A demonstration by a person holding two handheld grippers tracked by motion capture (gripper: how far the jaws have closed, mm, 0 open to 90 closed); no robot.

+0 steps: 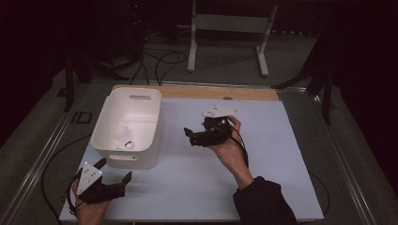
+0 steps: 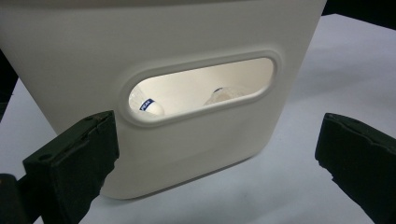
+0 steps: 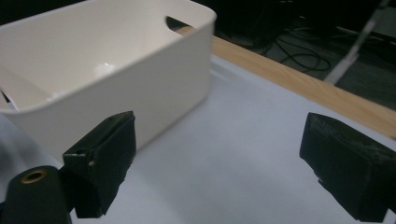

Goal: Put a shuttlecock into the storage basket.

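White plastic bin [image 1: 141,123] sits left of centre in the high view, holding a small clear bottle [image 1: 126,140] with a blue-and-white label; left gripper [image 1: 114,173], lower left, jaws apart, faces its handle slot [image 2: 201,87]; right gripper [image 1: 188,136], centre, jaws apart, held above the table [image 1: 277,140]

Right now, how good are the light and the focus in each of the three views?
High view: dim, dark surroundings, soft detail on the white bin. Left gripper view: bright and sharp on the bin's handle slot, the near fingers softer. Right gripper view: fingers blurred, background dark.
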